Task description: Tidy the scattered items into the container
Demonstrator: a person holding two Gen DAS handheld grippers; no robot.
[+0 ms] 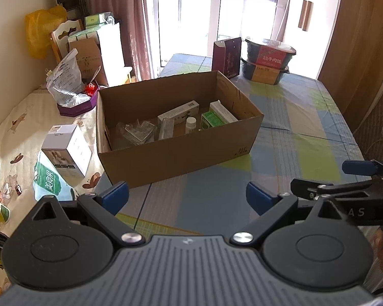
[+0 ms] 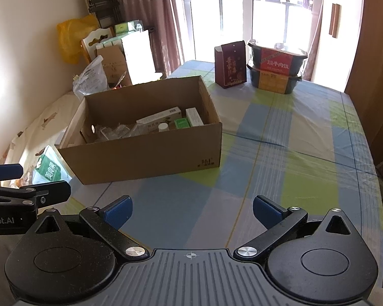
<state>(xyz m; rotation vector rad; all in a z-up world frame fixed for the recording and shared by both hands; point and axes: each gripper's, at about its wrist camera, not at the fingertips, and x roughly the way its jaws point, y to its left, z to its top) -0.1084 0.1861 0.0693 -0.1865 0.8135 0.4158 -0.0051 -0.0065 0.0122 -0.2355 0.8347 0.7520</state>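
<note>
An open cardboard box (image 1: 176,137) sits near the middle of the tabletop (image 1: 306,132), already holding medicine cartons (image 1: 178,117), a small white bottle (image 1: 191,124) and crumpled clear plastic (image 1: 138,131). Other things lie outside it toward the table's left edge: a white carton (image 1: 66,148), a green-printed bag (image 1: 49,181) and a small bottle (image 1: 0,210). The left gripper (image 1: 187,199) and right gripper (image 2: 191,210) both hover near the front edge, jaws spread wide and empty. The carton looks light and stiff, best pinched across its narrow faces; the bag looks limp and slippery.
</note>
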